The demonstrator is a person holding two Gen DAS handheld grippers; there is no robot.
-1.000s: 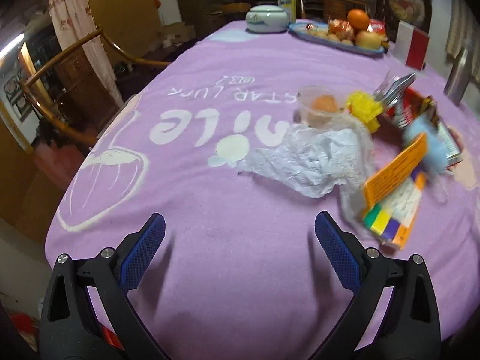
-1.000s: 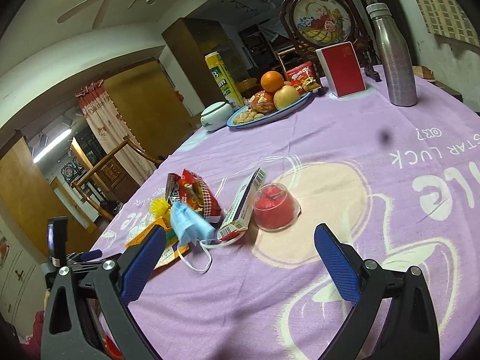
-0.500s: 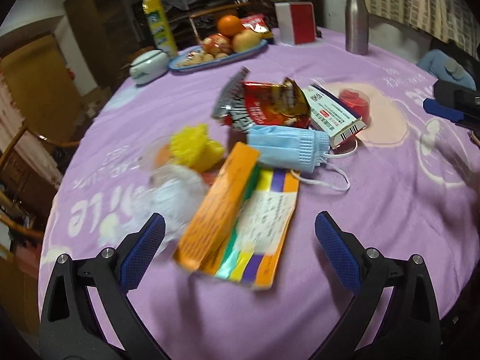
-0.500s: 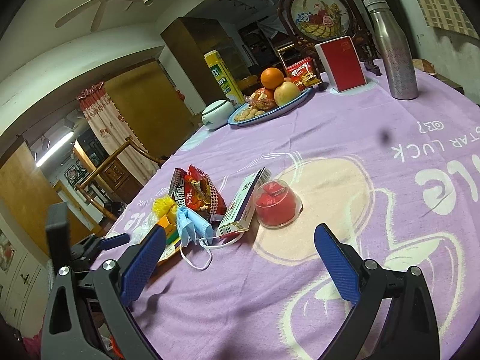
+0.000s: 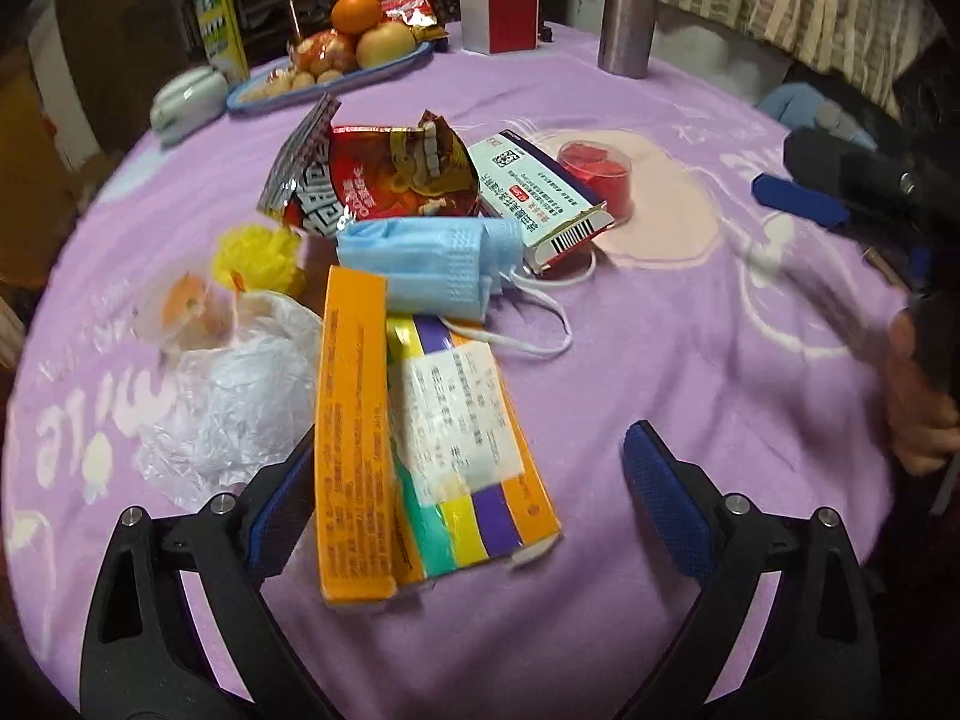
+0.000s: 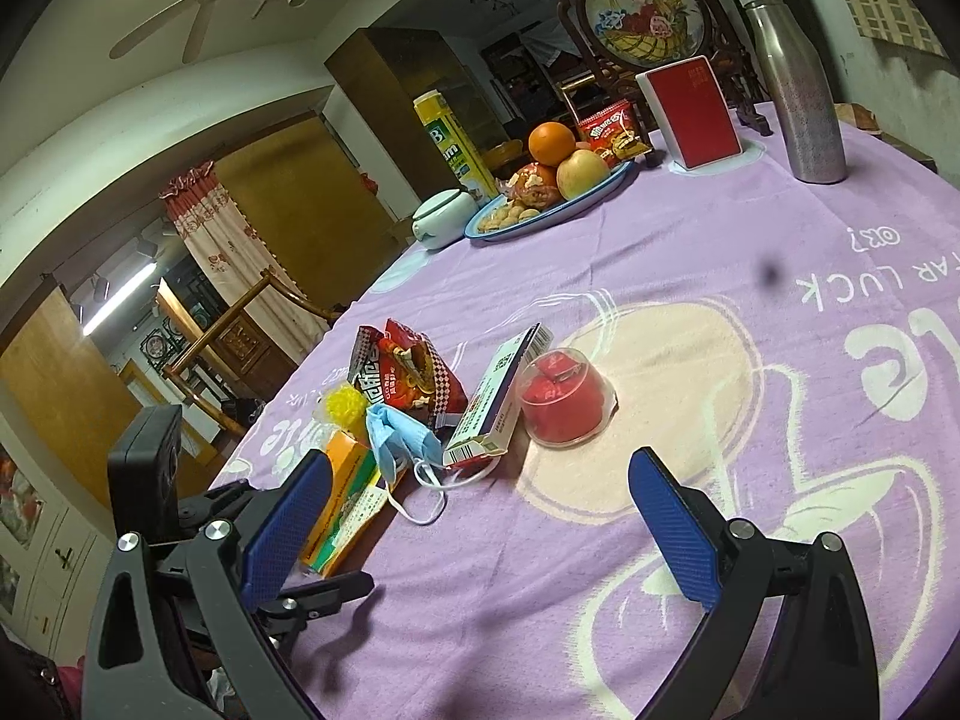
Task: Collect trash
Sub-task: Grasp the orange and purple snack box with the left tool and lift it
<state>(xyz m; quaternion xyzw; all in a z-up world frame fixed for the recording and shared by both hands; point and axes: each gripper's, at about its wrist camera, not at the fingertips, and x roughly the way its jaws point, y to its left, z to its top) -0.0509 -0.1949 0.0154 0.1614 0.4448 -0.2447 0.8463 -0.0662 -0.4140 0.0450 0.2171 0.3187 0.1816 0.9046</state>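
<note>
Straddling the orange box's (image 5: 384, 432) near end, the left gripper (image 5: 474, 504) is spread, holding nothing; the right gripper (image 6: 480, 534) gapes, empty, over bare purple cloth (image 6: 690, 276).

The left gripper (image 5: 474, 498) hangs low over the near edge of the desk (image 5: 660, 330), its blue-padded fingers (image 5: 666, 504) spread wide. The right gripper (image 6: 480, 528) hovers above the desk's right side, fingers equally wide apart, empty. A hand (image 5: 918, 396) grips its handle.
</note>
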